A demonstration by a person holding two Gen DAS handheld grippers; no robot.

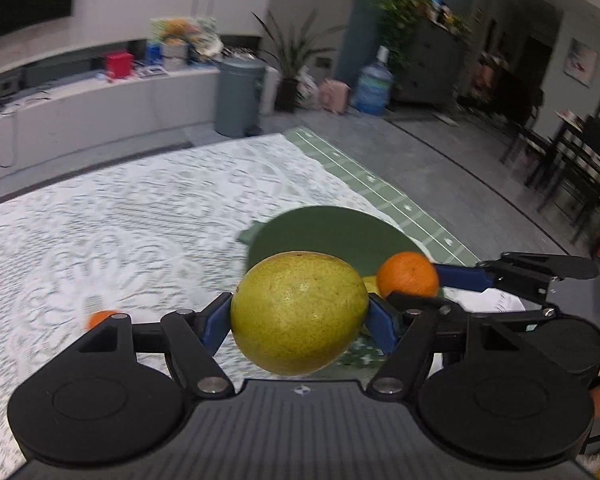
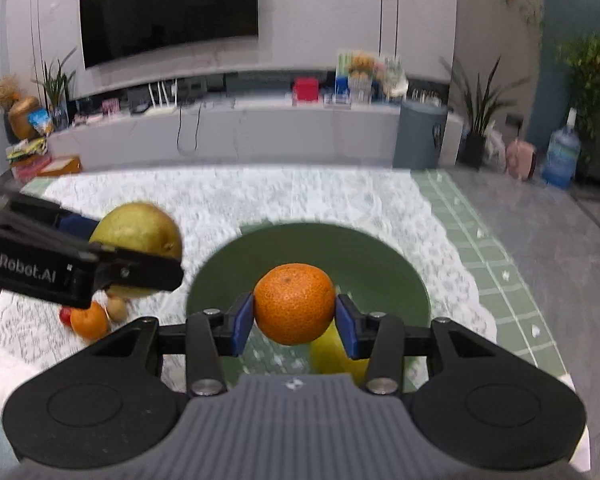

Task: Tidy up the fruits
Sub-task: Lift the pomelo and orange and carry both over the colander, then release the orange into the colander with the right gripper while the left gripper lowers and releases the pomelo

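The worktop under the white lace-pattern cloth (image 2: 260, 200) carries a round, dark green plate (image 2: 380, 264), and both loads hang in the air near it. The left tongs (image 1: 300, 312) are clamped on a big yellow-green speckled pear (image 1: 300, 312); its long axis lies crosswise between the blue pads, and the end with the dark calyx shows toward the plate in the right wrist view. From this pear the plate lies ahead and a little to the right. The right tongs (image 2: 295, 312) are clamped on a small round orange mandarin (image 2: 295, 304), stem scar up, and from its camera the mandarin shows in front of the plate's near part, so I judge the right hand is nearer to put down first. A yellow fruit (image 2: 328, 348), partly hidden, lies by the near rim. To the left, on the cloth, wait a second small orange (image 2: 88, 320), a small brown fruit (image 2: 117, 308) and a red one (image 2: 65, 316)
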